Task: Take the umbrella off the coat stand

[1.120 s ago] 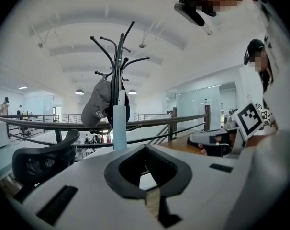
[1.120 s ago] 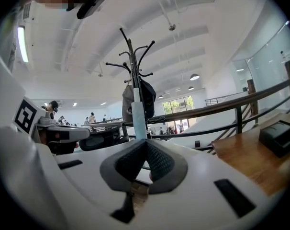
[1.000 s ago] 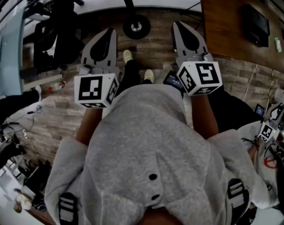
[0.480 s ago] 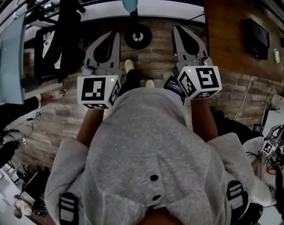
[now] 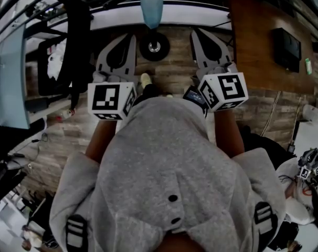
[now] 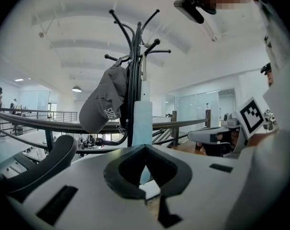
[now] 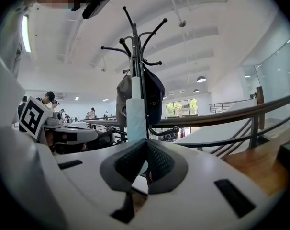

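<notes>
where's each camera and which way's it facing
Head view: on the person's head, looking steeply down at the coat stand's base; hoodie, forearms, left gripper and right gripper show.
Left gripper view: on the left gripper, facing the umbrella; its shut jaws and the right gripper show.
Right gripper view: mirrored, left gripper showing.
Both gripper views share the umbrella.

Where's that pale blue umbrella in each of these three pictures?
Head view: umbrella at top centre, above the stand's round base.
Left gripper view: umbrella upright in the centre.
Right gripper view: umbrella upright, just left of centre.
Shared landmark: the black coat stand.
</notes>
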Action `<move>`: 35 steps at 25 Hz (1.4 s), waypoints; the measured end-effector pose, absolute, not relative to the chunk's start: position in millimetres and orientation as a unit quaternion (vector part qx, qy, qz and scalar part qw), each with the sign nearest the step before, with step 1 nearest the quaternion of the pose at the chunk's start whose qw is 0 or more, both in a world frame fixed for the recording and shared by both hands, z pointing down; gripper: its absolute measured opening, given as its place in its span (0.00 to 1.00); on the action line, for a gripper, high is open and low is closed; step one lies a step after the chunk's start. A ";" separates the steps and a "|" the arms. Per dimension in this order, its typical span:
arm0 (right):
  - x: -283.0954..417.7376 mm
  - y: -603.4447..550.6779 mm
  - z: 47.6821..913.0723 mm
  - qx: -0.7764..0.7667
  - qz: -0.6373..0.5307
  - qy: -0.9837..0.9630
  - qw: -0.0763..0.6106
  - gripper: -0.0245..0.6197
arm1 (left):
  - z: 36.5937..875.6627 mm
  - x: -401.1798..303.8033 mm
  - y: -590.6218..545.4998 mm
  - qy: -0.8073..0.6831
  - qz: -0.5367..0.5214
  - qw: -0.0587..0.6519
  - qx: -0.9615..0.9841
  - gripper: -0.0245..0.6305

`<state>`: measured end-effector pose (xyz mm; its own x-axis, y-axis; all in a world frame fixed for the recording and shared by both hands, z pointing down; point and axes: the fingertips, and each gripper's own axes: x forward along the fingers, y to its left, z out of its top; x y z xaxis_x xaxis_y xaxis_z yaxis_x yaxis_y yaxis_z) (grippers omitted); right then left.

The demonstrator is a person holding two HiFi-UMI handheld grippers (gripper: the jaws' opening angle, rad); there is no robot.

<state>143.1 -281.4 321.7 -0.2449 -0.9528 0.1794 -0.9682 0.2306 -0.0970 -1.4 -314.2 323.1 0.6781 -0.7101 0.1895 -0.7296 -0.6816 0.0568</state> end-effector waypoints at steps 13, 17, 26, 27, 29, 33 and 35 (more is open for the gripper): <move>132.7 -342.4 325.0 0.613 0.099 -0.782 0.046 0.07 | 329.1 -1.0 -375.1 -0.372 0.073 0.074 0.922 0.06; 120.8 -361.9 324.2 0.580 0.111 -0.806 0.038 0.38 | 327.6 1.4 -392.6 -0.366 0.070 0.079 0.925 0.06; 88.6 -411.5 333.7 0.504 0.120 -0.854 0.033 0.58 | 326.8 3.4 -428.4 -0.355 0.073 0.077 0.929 0.06; 86.5 -418.9 335.4 0.498 0.121 -0.858 0.036 0.59 | 327.3 3.7 -433.3 -0.355 0.074 0.077 0.929 0.06; 81.9 -431.1 338.8 0.482 0.125 -0.866 0.042 0.60 | 327.2 4.6 -440.0 -0.355 0.074 0.080 0.929 0.06; 71.3 -446.2 340.2 0.454 0.120 -0.882 0.047 0.61 | 327.0 4.7 -446.2 -0.356 0.078 0.078 0.928 0.06; 68.1 -453.3 341.9 0.456 0.110 -0.882 0.055 0.61 | 329.2 3.4 -447.9 -0.357 0.079 0.077 0.928 0.06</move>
<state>68.1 -453.3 341.9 -0.5787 -0.7914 0.1972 -0.8155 0.5606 -0.1435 3.4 -447.9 329.2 0.7328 -0.6501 0.2010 -0.6744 -0.7331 0.0877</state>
